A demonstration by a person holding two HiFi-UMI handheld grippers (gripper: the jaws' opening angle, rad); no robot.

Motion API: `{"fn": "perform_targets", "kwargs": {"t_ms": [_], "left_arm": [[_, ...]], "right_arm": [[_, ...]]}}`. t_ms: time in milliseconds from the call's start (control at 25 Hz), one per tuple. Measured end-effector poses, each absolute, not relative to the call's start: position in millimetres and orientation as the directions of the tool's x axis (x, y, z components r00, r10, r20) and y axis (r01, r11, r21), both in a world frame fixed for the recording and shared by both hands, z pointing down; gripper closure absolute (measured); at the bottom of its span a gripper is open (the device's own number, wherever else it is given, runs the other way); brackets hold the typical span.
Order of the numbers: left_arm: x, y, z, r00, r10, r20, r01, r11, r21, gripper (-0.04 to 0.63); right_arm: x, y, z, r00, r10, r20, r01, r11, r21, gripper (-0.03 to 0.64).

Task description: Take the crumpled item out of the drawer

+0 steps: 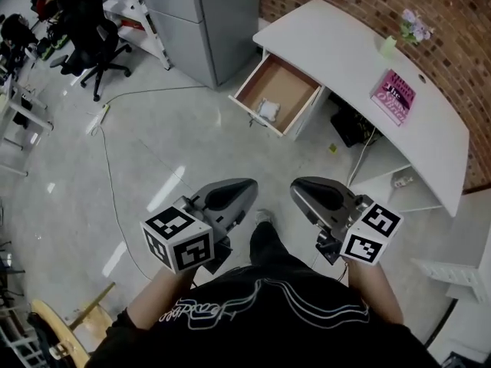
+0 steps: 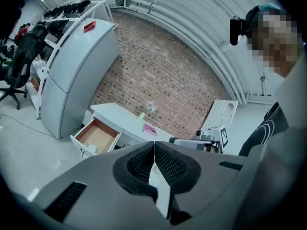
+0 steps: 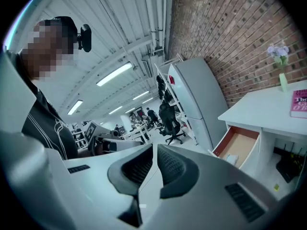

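An open wooden-bottomed drawer (image 1: 276, 92) juts out of the white desk (image 1: 349, 60). A small crumpled white item (image 1: 268, 111) lies near the drawer's front edge. Both grippers hover close to my body, well short of the drawer and above the floor. My left gripper (image 1: 234, 192) is shut with nothing in it, and my right gripper (image 1: 307, 192) is shut and empty too. In the left gripper view the drawer (image 2: 98, 135) with the crumpled item (image 2: 91, 148) lies far ahead of the left gripper (image 2: 154, 150). The right gripper view shows the drawer (image 3: 238, 145) beyond the right gripper (image 3: 154, 151).
A pink book (image 1: 393, 96) and a vase of flowers (image 1: 410, 29) sit on the desk, which stands against a brick wall. A grey cabinet (image 1: 207, 14) stands left of the drawer. An office chair (image 1: 96, 44), a floor cable (image 1: 107, 156) and a wooden chair (image 1: 65, 328) are to my left.
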State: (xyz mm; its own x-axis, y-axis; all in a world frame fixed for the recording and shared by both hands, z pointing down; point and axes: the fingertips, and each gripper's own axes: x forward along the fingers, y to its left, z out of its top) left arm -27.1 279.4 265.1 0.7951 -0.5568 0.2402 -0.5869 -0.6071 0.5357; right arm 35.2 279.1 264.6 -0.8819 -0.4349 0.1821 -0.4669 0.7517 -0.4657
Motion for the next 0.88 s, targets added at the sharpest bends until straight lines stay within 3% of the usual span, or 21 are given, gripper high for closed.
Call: {"fn": "perform_targets", "kwargs": {"t_ms": [400,800,880], "left_arm": [[12.1,108.6,299.6,0.770,-0.567,0.293,-0.625,-0.577,0.526,0.572],[-12.2,7.9,369.3,0.734,-0.586,0.342,-0.666,-0.525,0.530,0.572],[-23.0,-5.6,384.4,0.735,-0.579,0.353,-0.666,-0.520,0.536,0.572]], "right_arm": [[70.3,106.2,307.7,-0.890,-0.403,0.212,-0.454,0.756,-0.471,0.560],[58.5,-14.6,389.3,-0.857,-0.384,0.344,-0.505,0.761,-0.408,0.556],[48.3,-35.6,410.1,-0.838,-0.386,0.386,-0.529,0.750,-0.398,0.483]]}}
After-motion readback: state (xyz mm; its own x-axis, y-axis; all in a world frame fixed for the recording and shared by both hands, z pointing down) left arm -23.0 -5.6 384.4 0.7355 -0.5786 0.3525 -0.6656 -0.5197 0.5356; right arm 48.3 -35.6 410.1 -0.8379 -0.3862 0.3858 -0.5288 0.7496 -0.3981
